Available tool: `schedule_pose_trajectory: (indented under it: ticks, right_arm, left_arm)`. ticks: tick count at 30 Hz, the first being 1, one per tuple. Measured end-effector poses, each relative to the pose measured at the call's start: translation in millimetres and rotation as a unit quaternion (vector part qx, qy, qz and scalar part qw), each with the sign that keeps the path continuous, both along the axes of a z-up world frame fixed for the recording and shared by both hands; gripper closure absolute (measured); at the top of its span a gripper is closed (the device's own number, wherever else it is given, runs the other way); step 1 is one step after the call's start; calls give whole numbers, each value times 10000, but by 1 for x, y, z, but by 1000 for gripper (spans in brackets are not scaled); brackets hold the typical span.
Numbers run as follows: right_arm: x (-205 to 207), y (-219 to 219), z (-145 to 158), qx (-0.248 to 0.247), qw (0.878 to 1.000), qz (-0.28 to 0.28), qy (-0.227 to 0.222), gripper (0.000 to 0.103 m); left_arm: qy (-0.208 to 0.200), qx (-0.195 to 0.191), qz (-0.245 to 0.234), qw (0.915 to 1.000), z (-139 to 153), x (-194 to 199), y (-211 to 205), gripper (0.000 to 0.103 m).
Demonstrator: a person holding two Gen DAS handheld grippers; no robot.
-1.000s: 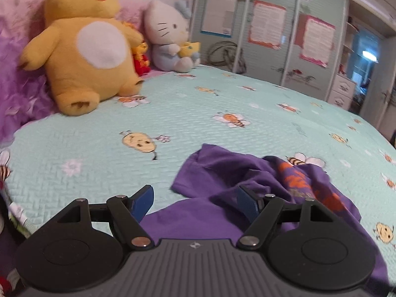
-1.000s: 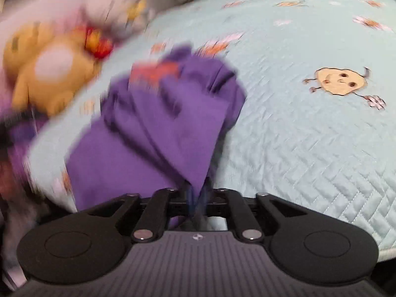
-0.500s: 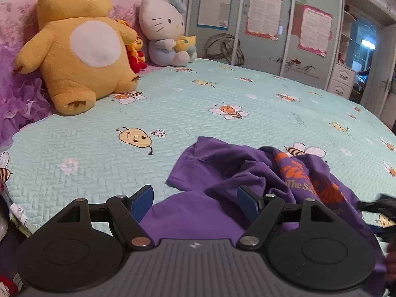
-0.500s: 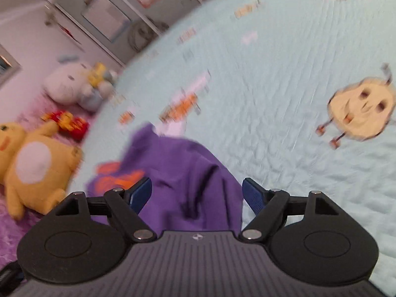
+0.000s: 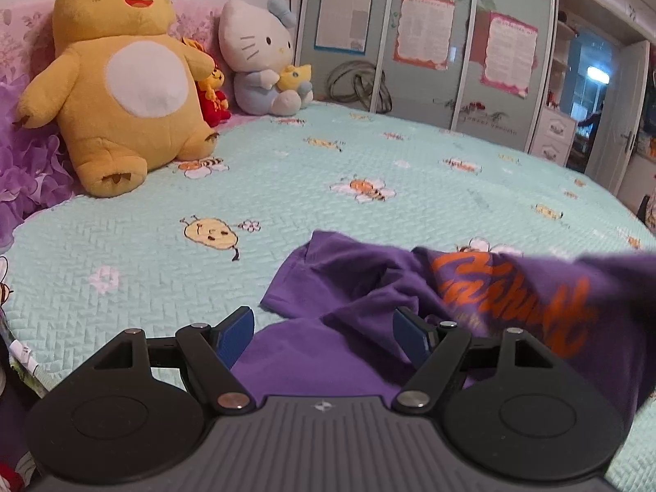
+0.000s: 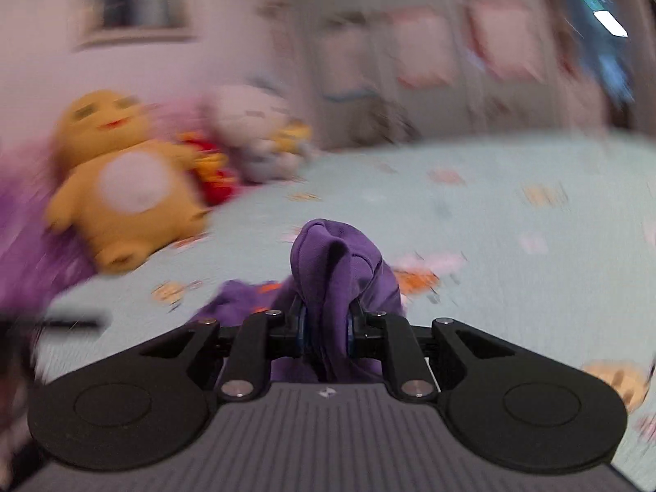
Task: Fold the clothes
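A purple T-shirt (image 5: 369, 287) with orange lettering lies crumpled on the mint bedspread (image 5: 287, 188). Its right part is lifted and blurred. My left gripper (image 5: 324, 334) is open just above the shirt's near part, with purple cloth showing between its blue pads and nothing clamped. In the blurred right wrist view, my right gripper (image 6: 326, 332) is shut on a bunched fold of the same purple T-shirt (image 6: 336, 262), which sticks up past the fingertips.
A big yellow plush (image 5: 119, 82), a white cat plush (image 5: 262, 61) and a small red toy (image 5: 213, 98) sit at the bed's head on the left. Purple ruffled fabric (image 5: 24, 168) is at the far left. Wardrobe doors (image 5: 430, 49) with posters stand behind the bed.
My right gripper, open half a second ago, has shut on a fold of the shirt and swung upward. The shirt's right part has risen. My left gripper has stayed open and hardly moved.
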State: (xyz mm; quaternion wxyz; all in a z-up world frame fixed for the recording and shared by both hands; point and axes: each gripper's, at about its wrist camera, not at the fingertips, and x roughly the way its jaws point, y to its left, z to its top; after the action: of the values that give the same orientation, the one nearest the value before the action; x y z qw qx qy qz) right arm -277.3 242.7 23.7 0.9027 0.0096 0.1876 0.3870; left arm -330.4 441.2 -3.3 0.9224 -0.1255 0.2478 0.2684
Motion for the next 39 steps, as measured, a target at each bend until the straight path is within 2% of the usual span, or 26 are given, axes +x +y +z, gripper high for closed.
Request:
schedule_pose_trajectory:
  ticks: [2, 5, 7, 10, 15, 17, 19, 23, 26, 28, 29, 31, 34, 35, 36, 37, 39]
  right_arm:
    - [-30, -8, -6, -318, 9978, 558, -181, 86]
    - [-66, -3, -45, -1175, 9861, 1170, -60, 86]
    - [-79, -2, -74, -1452, 9805, 1307, 206, 85]
    - [-88, 0, -88, -1513, 9805, 1226, 246, 85]
    - [-86, 1, -91, -1523, 9791, 1305, 346, 84]
    - [-92, 5, -98, -1545, 9782, 1348, 326, 84]
    - [-95, 10, -103, -1576, 9778, 1351, 281, 83]
    - [-94, 10, -105, -1525, 9789, 1314, 342, 80]
    - [-93, 8, -103, -1481, 9799, 1292, 345, 76]
    - [-92, 4, -99, -1376, 9815, 1280, 363, 69]
    - [-91, 0, -97, -1293, 9827, 1268, 378, 66]
    - [-89, -8, -93, -1126, 9850, 1245, 407, 55]
    - [-85, -20, -86, -875, 9878, 1209, 450, 51]
    - [-82, -26, -83, -693, 9892, 1193, 491, 48]
    - [-78, -32, -78, -497, 9911, 1107, 547, 39]
    - [-73, -38, -73, -300, 9925, 1020, 603, 32]
    - [-64, -49, -64, 93, 9938, 845, 715, 31]
  left_arm:
    - [-59, -6, 16, 10000, 3, 1, 0, 25]
    - [-84, -27, -10, 10000, 7, 6, 0, 25]
    - [-85, -35, -117, 9999, 9, 10, -3, 25]
    - [-9, 86, -231, 9997, 13, 18, -9, 24]
    - [122, -2, -467, 9988, 13, 42, -20, 23]
    - [154, -63, -729, 9972, 13, 57, -28, 23]
    - [377, 236, -998, 9940, 11, 84, -40, 23]
    - [932, 741, -1473, 9819, 4, 143, -52, 20]
    - [1408, 945, -1411, 9754, -11, 185, -41, 20]
    - [1724, 1081, -1363, 9695, -21, 214, -34, 20]
    - [1931, 1073, -1300, 9666, -30, 222, -27, 20]
    - [2348, 1045, -1166, 9594, -50, 239, -12, 20]
    - [2879, 924, -1106, 9468, -83, 253, 7, 20]
    - [2939, 801, -1148, 9456, -92, 252, 9, 20]
    - [2992, 674, -1189, 9443, -101, 250, 10, 20]
    - [2918, 628, -1174, 9472, -106, 246, 9, 22]
    - [2549, 471, -1138, 9591, -108, 230, 11, 44]
